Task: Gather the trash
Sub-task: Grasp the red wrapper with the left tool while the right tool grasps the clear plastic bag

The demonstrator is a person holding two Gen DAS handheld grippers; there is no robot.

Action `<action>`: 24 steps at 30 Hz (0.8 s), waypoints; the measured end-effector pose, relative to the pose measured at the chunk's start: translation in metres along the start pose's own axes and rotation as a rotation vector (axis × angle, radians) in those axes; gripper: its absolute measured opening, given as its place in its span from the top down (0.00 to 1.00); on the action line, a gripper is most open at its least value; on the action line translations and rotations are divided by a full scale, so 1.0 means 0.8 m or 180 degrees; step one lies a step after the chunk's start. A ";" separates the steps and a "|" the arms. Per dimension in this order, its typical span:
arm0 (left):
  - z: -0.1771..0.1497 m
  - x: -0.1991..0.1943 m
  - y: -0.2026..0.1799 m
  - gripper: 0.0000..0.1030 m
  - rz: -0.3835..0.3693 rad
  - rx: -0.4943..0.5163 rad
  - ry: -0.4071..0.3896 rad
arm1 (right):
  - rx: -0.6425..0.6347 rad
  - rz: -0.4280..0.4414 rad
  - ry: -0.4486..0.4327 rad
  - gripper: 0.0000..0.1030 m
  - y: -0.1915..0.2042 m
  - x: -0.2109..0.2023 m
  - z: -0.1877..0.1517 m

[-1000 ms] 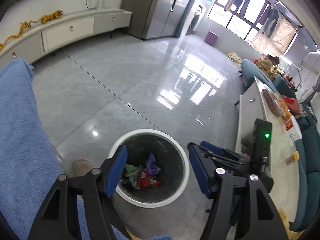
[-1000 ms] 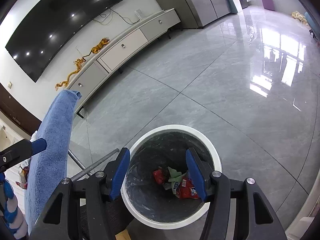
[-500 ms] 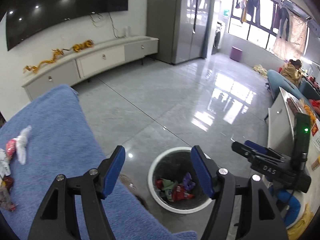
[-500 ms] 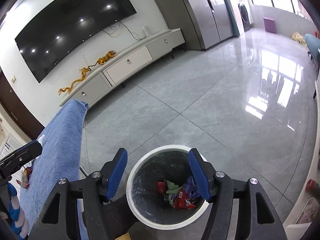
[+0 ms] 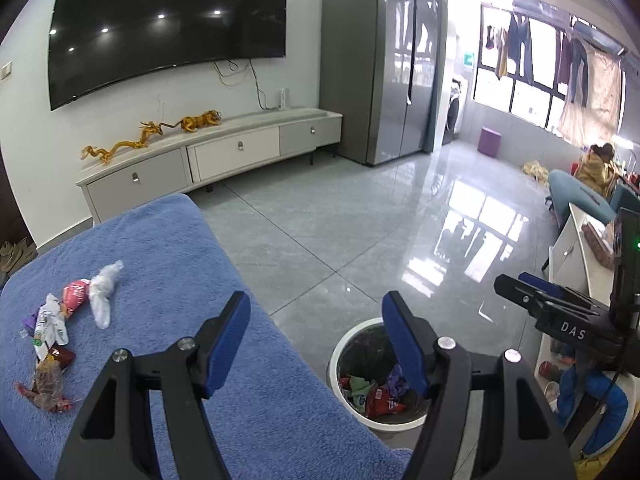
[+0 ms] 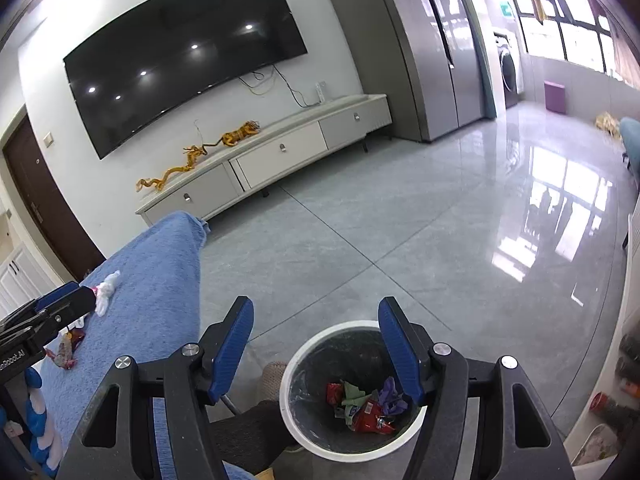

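A white-rimmed bin [image 5: 335, 354] [image 6: 294, 360] stands on the grey floor and holds several crumpled wrappers [image 5: 374, 394] [image 6: 366, 402]. More wrappers lie on the blue towel [image 5: 160, 272]: a white one [image 5: 102, 286], a red one [image 5: 76, 292] and a small pile [image 5: 48, 344]. The white one shows in the right wrist view [image 6: 106, 286]. My left gripper [image 5: 316, 338] is open and empty, above the towel's edge and the bin. My right gripper [image 6: 316, 344] is open and empty above the bin, and shows in the left wrist view [image 5: 520, 288].
A low white TV cabinet [image 5: 224, 152] with gold dragon figures [image 5: 148, 136] runs along the far wall under a large TV [image 5: 168, 24]. A grey fridge [image 5: 376, 64] stands to its right. A white table [image 5: 576, 248] and teal seats [image 5: 576, 200] are at the right.
Both grippers have risen and tilted up from just over the bin. The towel's top with its wrappers has come into view. Both stay open and empty.
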State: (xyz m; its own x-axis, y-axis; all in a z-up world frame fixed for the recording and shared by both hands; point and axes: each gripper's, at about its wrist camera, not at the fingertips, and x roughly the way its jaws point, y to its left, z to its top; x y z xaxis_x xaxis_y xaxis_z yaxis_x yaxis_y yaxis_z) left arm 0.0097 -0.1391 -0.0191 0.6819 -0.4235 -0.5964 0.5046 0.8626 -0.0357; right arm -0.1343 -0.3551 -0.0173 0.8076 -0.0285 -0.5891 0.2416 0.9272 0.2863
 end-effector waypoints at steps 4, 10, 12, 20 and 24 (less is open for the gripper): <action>0.001 -0.019 0.016 0.35 -0.0004 -0.0089 -0.0090 | -0.0118 0.0005 -0.0062 0.39 0.024 -0.014 0.009; -0.008 -0.058 0.060 0.35 0.0016 -0.0249 -0.0265 | -0.0366 0.0127 -0.0098 0.39 0.074 -0.023 0.022; -0.012 -0.070 0.079 0.35 0.0070 -0.0307 -0.0324 | -0.0446 0.0204 -0.0104 0.39 0.095 -0.024 0.028; -0.066 -0.103 0.201 0.35 0.0407 -0.0597 -0.0416 | -0.0887 0.0506 -0.0038 0.39 0.199 0.004 0.049; -0.107 -0.106 0.256 0.36 0.0383 -0.0627 -0.0317 | -0.1116 0.0640 0.0072 0.39 0.251 0.029 0.043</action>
State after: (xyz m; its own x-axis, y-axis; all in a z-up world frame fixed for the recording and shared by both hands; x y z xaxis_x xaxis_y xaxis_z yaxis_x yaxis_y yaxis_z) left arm 0.0094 0.0971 -0.0444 0.7846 -0.3314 -0.5241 0.3103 0.9416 -0.1308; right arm -0.0486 -0.1824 0.0526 0.8070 0.1709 -0.5652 -0.1213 0.9848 0.1246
